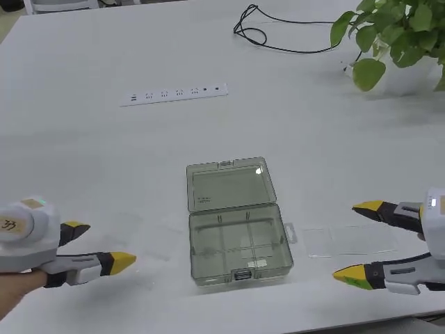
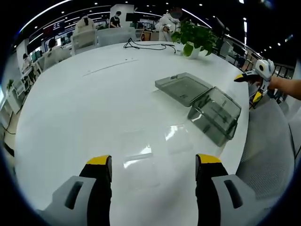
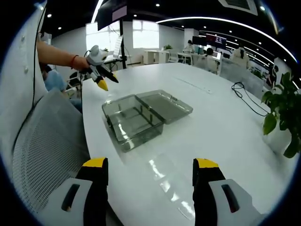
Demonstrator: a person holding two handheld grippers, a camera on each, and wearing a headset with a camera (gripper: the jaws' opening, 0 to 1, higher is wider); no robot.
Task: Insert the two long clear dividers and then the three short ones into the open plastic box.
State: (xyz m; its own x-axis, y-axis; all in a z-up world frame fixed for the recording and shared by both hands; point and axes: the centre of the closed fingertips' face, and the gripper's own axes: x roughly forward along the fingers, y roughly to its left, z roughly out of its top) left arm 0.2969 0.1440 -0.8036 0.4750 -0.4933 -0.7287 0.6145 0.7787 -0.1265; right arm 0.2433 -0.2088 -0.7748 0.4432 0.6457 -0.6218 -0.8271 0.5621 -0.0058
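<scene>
- While both pairs of jaws stand spread and hold nothing, the left gripper (image 1: 109,243) hangs left of the open box (image 1: 240,243) and the right gripper (image 1: 346,241) right of it, both low over the white bench (image 1: 104,153)
- Clear dividers (image 1: 323,243) lie flat on the bench just right of the box, between the right jaws; more clear sheets (image 2: 141,151) lie ahead of the left jaws
- Main risk, as I judge it: thin, flat, glassy sheets offer no raised edge, so a jaw tip may skid or shove one across the smooth bench
- Being nearly invisible, long and short ones could be mixed up; I cannot tell them apart
- The box is smoky, see-through hard plastic, squarish, its lid (image 1: 229,184) lying open behind; being light, it may slide when a divider is pressed in
</scene>
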